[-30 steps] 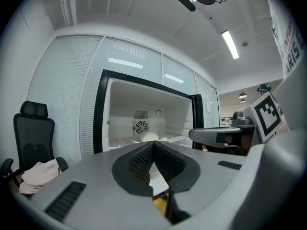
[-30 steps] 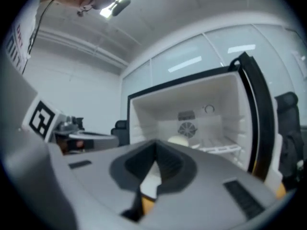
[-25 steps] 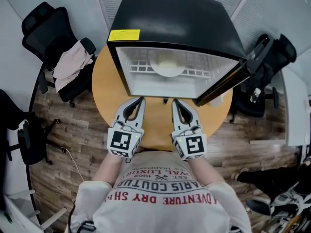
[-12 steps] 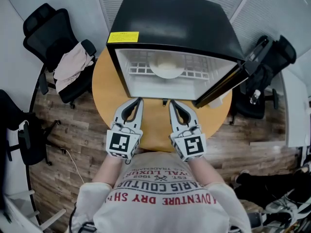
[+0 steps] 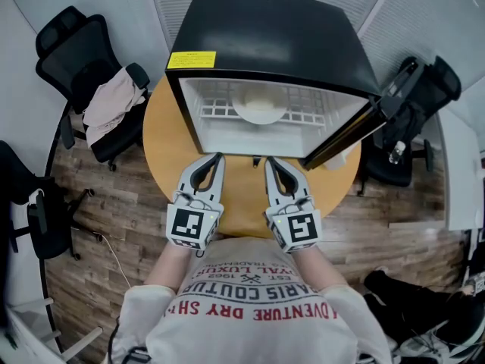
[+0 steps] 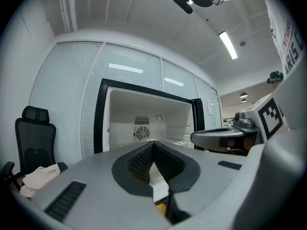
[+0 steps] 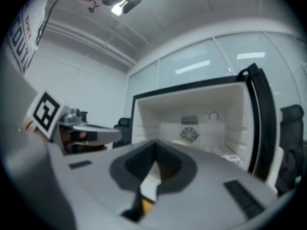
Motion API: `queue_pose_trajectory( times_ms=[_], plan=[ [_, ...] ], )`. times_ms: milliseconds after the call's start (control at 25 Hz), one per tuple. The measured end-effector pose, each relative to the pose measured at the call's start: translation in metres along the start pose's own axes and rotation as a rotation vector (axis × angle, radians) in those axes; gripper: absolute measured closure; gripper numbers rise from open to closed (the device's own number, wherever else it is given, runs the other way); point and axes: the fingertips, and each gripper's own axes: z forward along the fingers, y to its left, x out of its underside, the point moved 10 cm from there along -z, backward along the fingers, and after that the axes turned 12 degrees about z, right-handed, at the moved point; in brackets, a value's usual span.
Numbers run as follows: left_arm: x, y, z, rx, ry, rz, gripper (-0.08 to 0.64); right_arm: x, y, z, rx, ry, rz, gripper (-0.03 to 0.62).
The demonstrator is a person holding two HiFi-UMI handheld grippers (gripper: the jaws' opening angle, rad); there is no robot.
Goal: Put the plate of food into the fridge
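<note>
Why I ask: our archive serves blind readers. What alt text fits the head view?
A plate of food sits on the wire shelf inside an open black fridge on a round wooden table; the left gripper and right gripper, jaws shut, point toward it.

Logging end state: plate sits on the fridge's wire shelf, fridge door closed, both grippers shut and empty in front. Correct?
Not the door: the fridge door stands open, swung right, per the head view. Rest holds: plate on the wire shelf, left gripper and right gripper shut and empty in front.
</note>
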Motion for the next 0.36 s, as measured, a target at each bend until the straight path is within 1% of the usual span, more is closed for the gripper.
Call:
queue_pose_trajectory(
  times_ms=[160, 360],
  plan=[
    [0.0001, 0.0001, 0.0010, 0.001, -0.004, 0.001, 0.534, 0.0009, -0.0001, 0.0007, 0.000, -0.004, 0.009, 0.565],
    [-0.0001, -0.0008, 0.0021, 0.007, -0.007, -0.001, 0.534, 0.0023, -0.0023, 0.0005, 0.020, -0.002, 0.021, 0.565]
  ],
)
